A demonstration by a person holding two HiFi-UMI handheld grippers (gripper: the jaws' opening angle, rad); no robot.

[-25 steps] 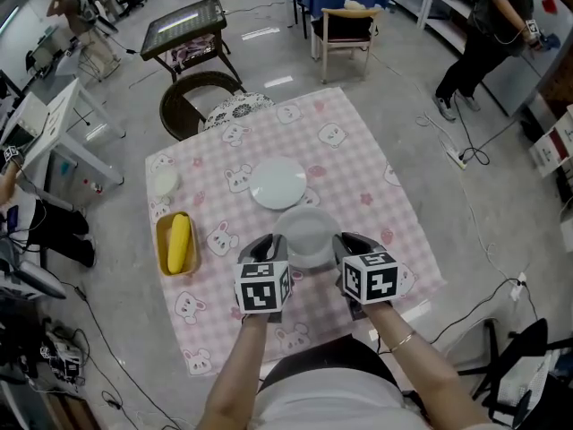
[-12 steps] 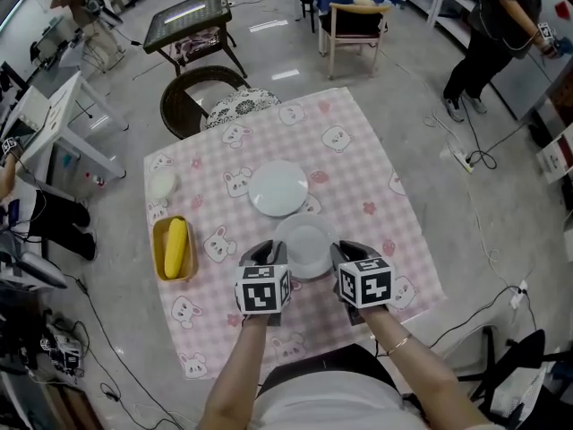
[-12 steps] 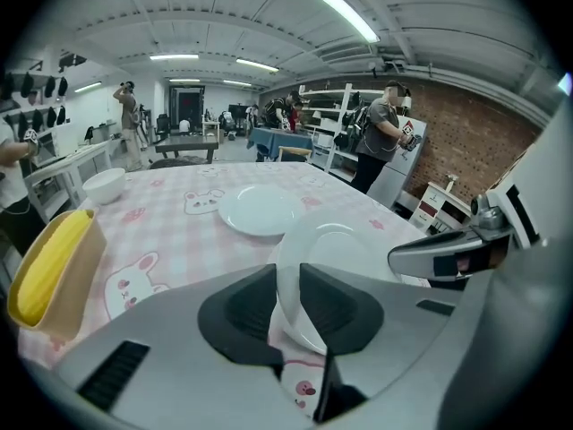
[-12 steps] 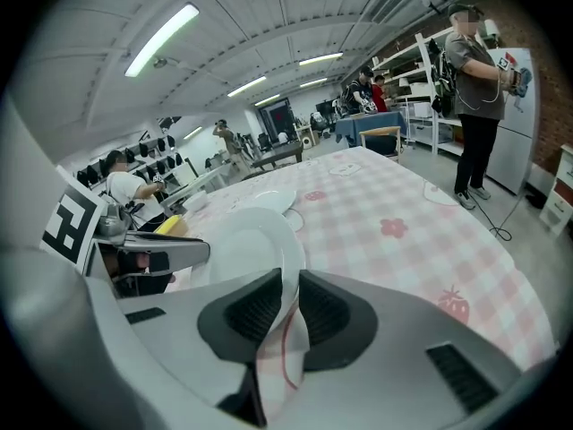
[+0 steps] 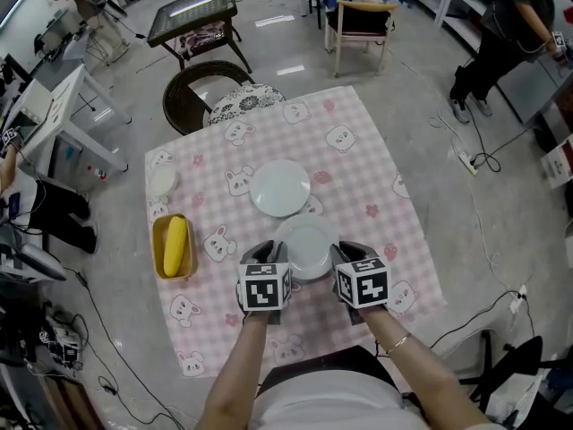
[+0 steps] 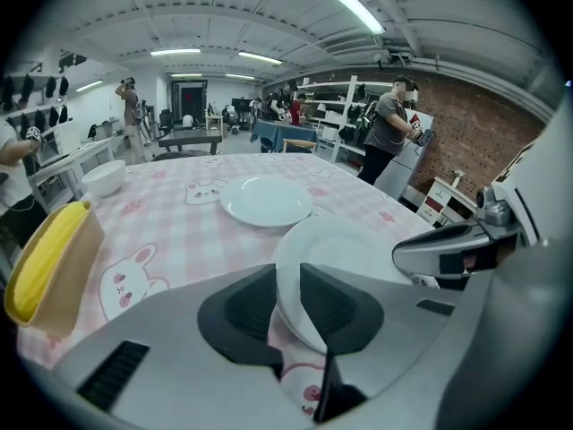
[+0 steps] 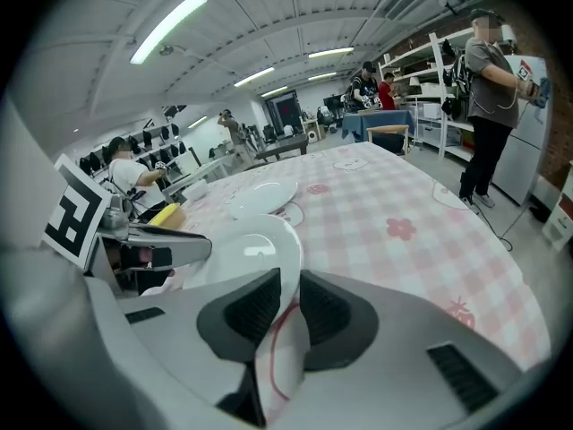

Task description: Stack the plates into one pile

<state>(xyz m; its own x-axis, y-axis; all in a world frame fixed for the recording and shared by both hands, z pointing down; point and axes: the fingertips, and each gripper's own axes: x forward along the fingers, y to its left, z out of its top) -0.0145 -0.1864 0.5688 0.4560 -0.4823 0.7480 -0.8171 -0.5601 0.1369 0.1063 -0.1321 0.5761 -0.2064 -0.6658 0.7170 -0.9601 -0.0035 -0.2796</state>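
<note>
A white plate (image 5: 306, 249) lies low over the pink checked tablecloth (image 5: 358, 164), between my two grippers. My left gripper (image 5: 266, 253) is shut on the plate's left rim (image 6: 349, 249), which sits between its pads. My right gripper (image 5: 344, 253) has the right rim (image 7: 242, 249) between its jaws, and those jaws are opening, so the pads are easing off it. A second white plate (image 5: 279, 187) rests flat on the table just beyond the held one, also seen as the far plate (image 6: 267, 201) and from the right (image 7: 261, 198).
A yellow tray (image 5: 164, 240) with a long yellow item lies at the left, with a small white bowl (image 5: 163, 183) behind it. A round chair (image 5: 201, 97) stands at the table's far side. A person (image 5: 501, 34) stands far right. The near table edge is by my wrists.
Both grippers have sunk toward the table with the plate between them. The far plate has stayed put.
</note>
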